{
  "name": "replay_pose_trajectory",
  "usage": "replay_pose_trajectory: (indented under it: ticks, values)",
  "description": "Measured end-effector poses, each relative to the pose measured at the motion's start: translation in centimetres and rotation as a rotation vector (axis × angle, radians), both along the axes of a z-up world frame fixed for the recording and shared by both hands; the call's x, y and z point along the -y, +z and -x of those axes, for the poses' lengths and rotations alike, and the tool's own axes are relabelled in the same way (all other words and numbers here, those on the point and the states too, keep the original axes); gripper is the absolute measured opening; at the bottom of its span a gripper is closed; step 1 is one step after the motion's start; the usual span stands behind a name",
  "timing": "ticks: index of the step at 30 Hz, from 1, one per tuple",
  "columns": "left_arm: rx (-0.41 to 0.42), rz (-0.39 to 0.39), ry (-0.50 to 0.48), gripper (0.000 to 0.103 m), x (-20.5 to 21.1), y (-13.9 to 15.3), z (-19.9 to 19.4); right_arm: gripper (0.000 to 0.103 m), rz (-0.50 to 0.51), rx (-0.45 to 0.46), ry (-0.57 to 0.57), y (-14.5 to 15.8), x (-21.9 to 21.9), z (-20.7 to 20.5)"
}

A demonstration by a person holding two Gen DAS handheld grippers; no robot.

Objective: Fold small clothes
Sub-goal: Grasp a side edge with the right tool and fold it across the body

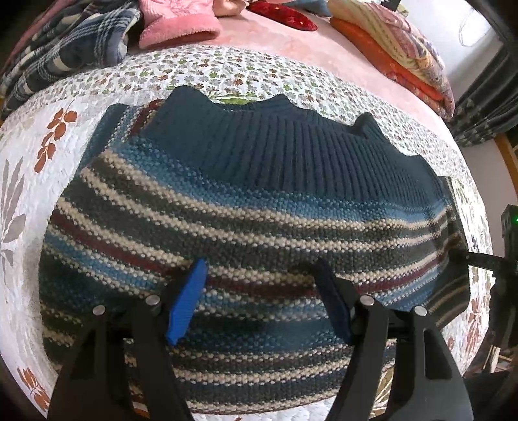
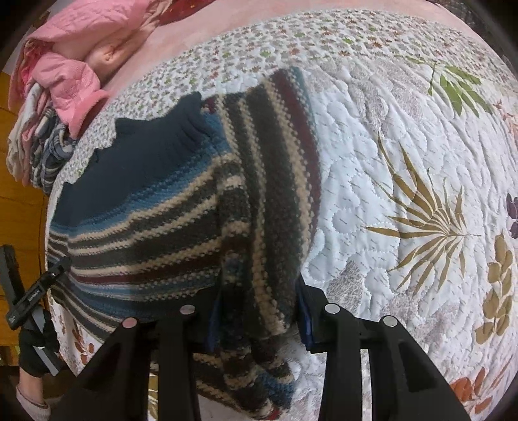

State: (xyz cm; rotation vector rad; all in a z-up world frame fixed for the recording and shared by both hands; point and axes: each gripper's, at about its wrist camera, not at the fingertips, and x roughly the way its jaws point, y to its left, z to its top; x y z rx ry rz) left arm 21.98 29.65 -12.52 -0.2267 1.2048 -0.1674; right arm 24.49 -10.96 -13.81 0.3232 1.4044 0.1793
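Right wrist view, nearest first: the right gripper (image 2: 259, 320) has a bunched fold of the striped sweater (image 2: 181, 226) between its fingers, one of the sweater's side edges or a sleeve folded inward. The blue pads sit against the knit on both sides, so I read it as clamped on the cloth, though the fabric hides the actual contact. From that grip the held strip runs straight away from the camera along the garment's right side, its stripes lengthwise, while the body spreads to the left with stripes running across. Beyond lies the dark ribbed band (image 2: 145, 158), pointing to the far left of this view.

In the left wrist view the left gripper (image 1: 259, 301) hangs over the middle of the sweater, fingers spread and nothing between them; whether the tips touch the knit I cannot tell. The sweater lies flat on the floral quilt (image 1: 97, 90), its stripes running left to right and its ribbed band at the far edge. At the right edge of this view the right gripper's finger meets the garment's side.

The coming move likely turns on this: the right hand holds the side edge, so carrying it leftward across the body would make the fold, with the left gripper placed to pin the centre line. Farther off lie a pink garment (image 1: 181, 29) and a plaid blanket (image 1: 71, 35), well clear.
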Motion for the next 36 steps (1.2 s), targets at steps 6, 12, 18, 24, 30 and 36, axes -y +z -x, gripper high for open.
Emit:
replay_pose_trajectory:
  ticks: [6, 12, 18, 24, 30, 36]
  values:
    - [0.028, 0.059, 0.026, 0.069, -0.8, 1.3, -0.3, 0.036, -0.019, 0.017, 0.004, 2.8, -0.9, 0.1]
    - [0.047, 0.107, 0.039, 0.069, -1.0, 2.5, -0.4, 0.035, -0.074, 0.071, 0.074, 7.0, -4.8, 0.0]
    - [0.055, 0.149, 0.064, 0.069, -1.9, 3.0, -0.4, 0.032, -0.039, 0.108, 0.221, 10.3, -11.6, 0.3]
    - [0.051, 0.192, 0.092, 0.069, -2.9, 3.1, -0.5, 0.027, 0.05, 0.089, 0.345, 9.2, -18.6, 0.7]
    - [0.044, 0.223, 0.111, 0.069, -3.7, 3.1, -0.6, 0.031, 0.045, 0.018, 0.333, 5.4, -21.3, 0.1]
    - [0.047, 0.283, 0.122, 0.069, -3.7, 3.5, -0.7, 0.049, -0.008, 0.0, 0.328, 4.7, -21.3, 0.1]
